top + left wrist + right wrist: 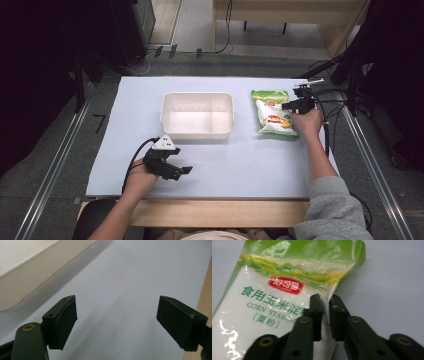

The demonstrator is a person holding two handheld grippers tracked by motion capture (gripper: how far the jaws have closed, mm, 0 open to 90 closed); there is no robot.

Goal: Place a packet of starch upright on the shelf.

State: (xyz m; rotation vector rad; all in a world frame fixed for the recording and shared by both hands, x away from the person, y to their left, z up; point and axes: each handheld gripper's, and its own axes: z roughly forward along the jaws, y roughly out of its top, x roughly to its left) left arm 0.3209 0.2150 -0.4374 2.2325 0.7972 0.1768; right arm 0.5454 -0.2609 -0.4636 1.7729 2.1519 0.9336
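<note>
- The corn starch bag (272, 114) is the thing being worked: a green-and-white pouch lying flat on the table's right side, just beside the white bin (197, 116) but apart from it — the right gripper view shows its printed face and its crinkled plastic edge.
- The table (240, 165) is a pale sheet with bare room between the bin and the person's near edge; the largest thing on it is the bin, a shallow white tub standing in the middle, and nothing can be seen inside it.
- The right gripper (325, 300) sits at the bag's right edge with its jaws drawn almost together on a thin fold of the pouch's side, so it seems to have the film pinched, though only a sliver of plastic lies between the pads.
- The left gripper (116, 315) rests low near the front left of the table, jaws spread wide with nothing between them; a corner of the bin shows at the upper left of its view.
- Judged from this, the step is a lift toward the bin. To do it well, the pinch should be kept firm — loose powder will sag and slide the film free — and the bag raised slowly, clear of the bin's rim.
</note>
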